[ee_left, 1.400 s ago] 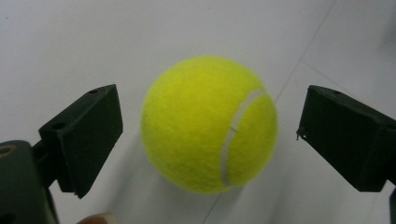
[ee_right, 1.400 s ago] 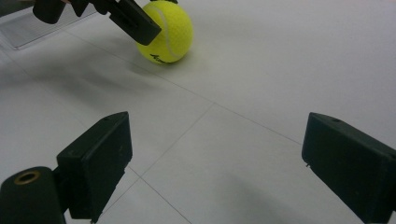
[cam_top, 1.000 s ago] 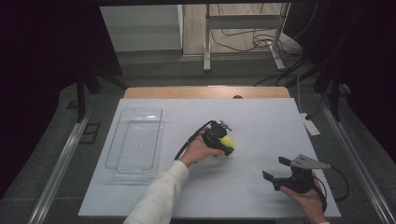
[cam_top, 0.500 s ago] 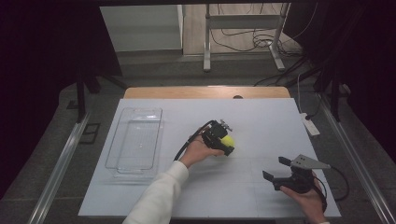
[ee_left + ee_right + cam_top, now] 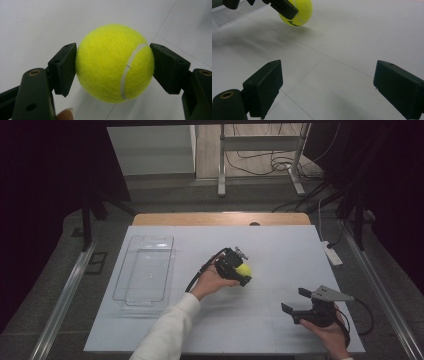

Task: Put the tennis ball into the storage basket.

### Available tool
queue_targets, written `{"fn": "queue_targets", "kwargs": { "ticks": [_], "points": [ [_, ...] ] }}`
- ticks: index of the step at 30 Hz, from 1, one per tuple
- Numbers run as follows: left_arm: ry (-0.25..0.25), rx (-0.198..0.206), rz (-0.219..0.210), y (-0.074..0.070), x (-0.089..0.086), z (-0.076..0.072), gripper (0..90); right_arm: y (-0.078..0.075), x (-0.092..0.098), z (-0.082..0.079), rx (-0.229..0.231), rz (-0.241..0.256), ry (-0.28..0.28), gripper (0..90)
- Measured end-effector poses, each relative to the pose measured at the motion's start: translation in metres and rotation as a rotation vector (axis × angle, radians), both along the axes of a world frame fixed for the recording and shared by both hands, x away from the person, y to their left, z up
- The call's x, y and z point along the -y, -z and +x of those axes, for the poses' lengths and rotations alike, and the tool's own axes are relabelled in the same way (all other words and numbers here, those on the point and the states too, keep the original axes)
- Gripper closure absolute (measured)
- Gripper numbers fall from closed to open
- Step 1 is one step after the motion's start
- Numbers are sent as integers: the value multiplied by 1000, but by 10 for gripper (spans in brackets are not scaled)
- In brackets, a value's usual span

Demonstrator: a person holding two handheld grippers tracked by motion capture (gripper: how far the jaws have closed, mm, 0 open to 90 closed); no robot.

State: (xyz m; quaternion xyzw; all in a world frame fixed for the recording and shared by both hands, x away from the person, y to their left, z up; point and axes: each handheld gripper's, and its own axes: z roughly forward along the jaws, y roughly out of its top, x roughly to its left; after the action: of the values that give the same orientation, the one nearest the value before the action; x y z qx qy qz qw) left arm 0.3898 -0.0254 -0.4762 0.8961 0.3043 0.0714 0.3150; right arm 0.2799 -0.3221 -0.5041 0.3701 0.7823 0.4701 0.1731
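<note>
A yellow tennis ball (image 5: 244, 270) is held near the middle of the white table. My left gripper (image 5: 243, 272) is shut on it, one black pad pressed against each side. The left gripper view shows the ball (image 5: 115, 63) squeezed between the jaws of that gripper (image 5: 113, 67), with its shadow on the table below. My right gripper (image 5: 294, 300) rests open at the front right, nothing between its fingers. From the right gripper view (image 5: 327, 87), the ball (image 5: 298, 12) hangs just above the table, far up and to the left.
A clear plastic tray (image 5: 150, 238) lies on the left part of the table, its corner visible in the right gripper view (image 5: 234, 15). A small white device (image 5: 331, 254) sits at the right edge. Cables and a metal stand (image 5: 260, 165) are on the floor beyond.
</note>
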Motion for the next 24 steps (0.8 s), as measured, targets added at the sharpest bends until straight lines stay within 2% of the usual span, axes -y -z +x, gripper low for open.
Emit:
{"fn": "queue_targets", "kwargs": {
  "ticks": [24],
  "points": [
    [-24, 54, -47, -19, -12, -9, 265, -1, -1, -1, 5, 5, 0, 89]
  ]
}}
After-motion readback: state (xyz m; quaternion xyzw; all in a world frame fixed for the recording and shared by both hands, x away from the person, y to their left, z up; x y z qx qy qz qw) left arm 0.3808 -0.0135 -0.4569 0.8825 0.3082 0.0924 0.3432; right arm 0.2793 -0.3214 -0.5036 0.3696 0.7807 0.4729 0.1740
